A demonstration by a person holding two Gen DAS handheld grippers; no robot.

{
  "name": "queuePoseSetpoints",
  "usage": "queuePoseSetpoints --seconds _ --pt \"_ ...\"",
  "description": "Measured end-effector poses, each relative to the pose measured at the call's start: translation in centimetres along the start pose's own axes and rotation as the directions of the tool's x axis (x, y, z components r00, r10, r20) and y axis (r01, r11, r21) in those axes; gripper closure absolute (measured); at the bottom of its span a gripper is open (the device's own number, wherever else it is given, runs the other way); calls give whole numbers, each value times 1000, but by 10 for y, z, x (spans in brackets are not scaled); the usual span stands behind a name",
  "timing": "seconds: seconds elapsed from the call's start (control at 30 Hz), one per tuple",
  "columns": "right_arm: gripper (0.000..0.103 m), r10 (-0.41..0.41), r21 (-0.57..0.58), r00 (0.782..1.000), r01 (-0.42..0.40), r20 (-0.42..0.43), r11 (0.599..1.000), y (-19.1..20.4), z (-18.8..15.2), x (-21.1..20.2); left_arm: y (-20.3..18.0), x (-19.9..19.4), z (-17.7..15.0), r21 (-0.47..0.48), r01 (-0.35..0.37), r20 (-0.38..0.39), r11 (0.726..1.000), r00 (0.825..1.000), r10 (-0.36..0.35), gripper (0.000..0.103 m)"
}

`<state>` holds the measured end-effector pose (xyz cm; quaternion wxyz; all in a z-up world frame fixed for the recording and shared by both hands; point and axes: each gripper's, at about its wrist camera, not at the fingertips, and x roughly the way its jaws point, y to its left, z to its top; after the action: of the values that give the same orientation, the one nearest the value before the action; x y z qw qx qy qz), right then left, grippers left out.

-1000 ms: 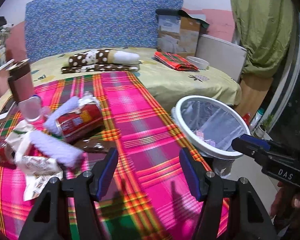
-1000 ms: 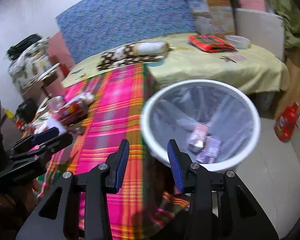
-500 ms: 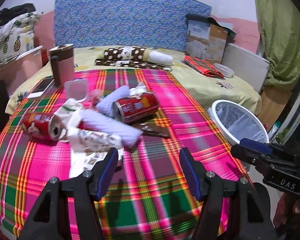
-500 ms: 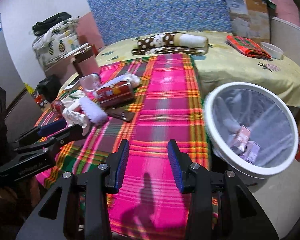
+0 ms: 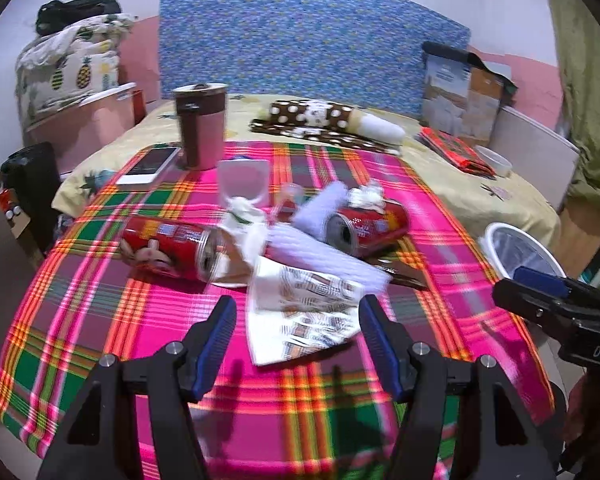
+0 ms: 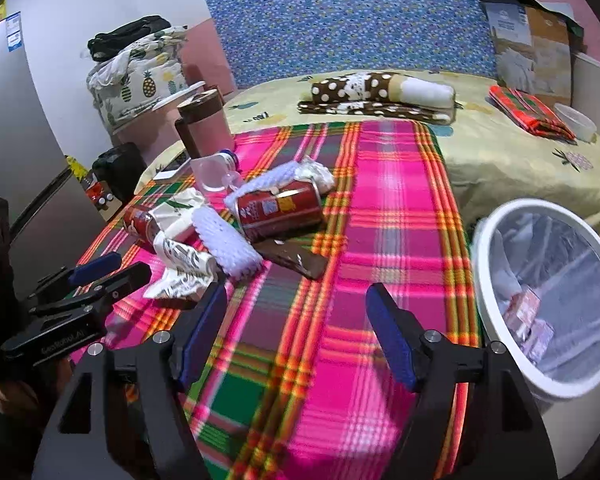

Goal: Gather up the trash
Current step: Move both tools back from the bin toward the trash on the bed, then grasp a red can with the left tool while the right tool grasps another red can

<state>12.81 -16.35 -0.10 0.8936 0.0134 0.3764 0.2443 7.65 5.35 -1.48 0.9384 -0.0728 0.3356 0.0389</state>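
Both hand-held grippers gape wide, holding nothing: the left hand-held gripper (image 5: 298,330) hangs over the printed wrapper (image 5: 304,308), the right hand-held gripper (image 6: 296,326) over bare cloth. The bin (image 6: 548,296) waits at three o'clock. A careless grab could roll the cans (image 5: 168,246) or snag the plaid cloth (image 5: 80,320).

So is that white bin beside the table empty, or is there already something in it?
Not empty. The bin has a clear liner, and a few small packets lie at its bottom.

White letters "DAS" stand on the right gripper (image 5: 556,292) body; the left gripper (image 6: 100,276) carries small lettering too blurred to read, like the can labels.
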Motion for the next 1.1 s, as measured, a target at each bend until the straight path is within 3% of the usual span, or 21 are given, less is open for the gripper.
queuePoseSetpoints --seconds 0.63,0.97,1.1 --pt "30 7 -50 999 -9 -47 999 6 42 63 94 35 30 -124 -133 2 983 991 134 36" --pt "30 35 -18 996 -37 -83 999 -7 52 88 121 54 42 -140 -139 -5 980 990 140 35" --pt "30 85 4 992 -85 -92 996 -10 55 92 129 61 46 -151 -96 -17 984 995 94 34"
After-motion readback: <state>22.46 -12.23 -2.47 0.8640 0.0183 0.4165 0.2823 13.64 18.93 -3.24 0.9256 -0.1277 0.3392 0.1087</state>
